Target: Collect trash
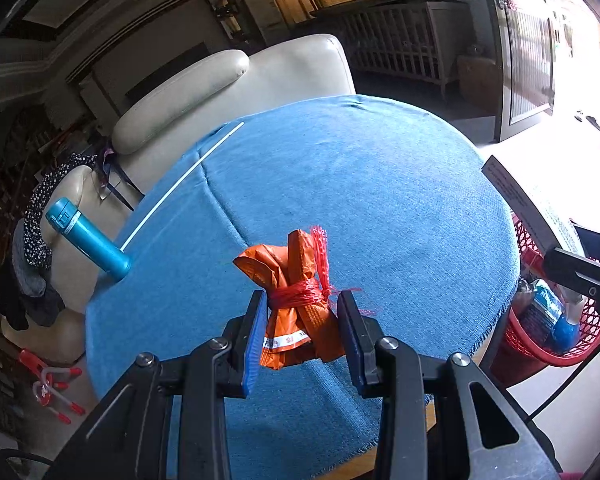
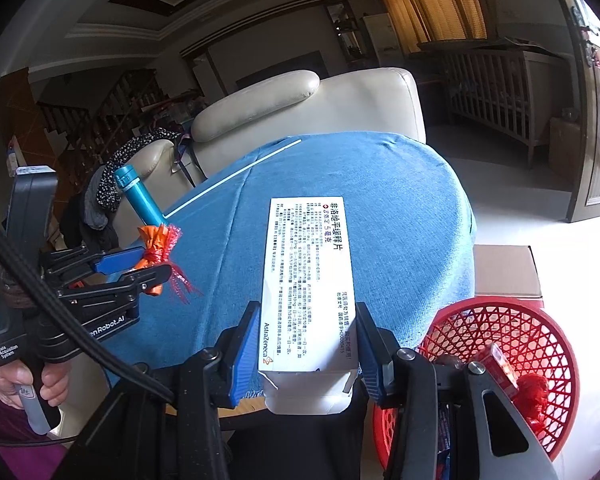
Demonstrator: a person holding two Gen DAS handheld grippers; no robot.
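My left gripper is shut on an orange plastic bundle tied with red mesh, held above the blue-clothed round table. It also shows in the right wrist view, at left, with the bundle between its fingers. My right gripper is shut on a white medicine box with printed text, held over the table's near edge. The box's end shows at right in the left wrist view. A red mesh basket holding trash stands low right of the table.
A teal bottle stands at the table's left edge beside a white stick. A cream armchair sits behind the table. A cardboard box lies behind the basket. A white crib stands at the far wall.
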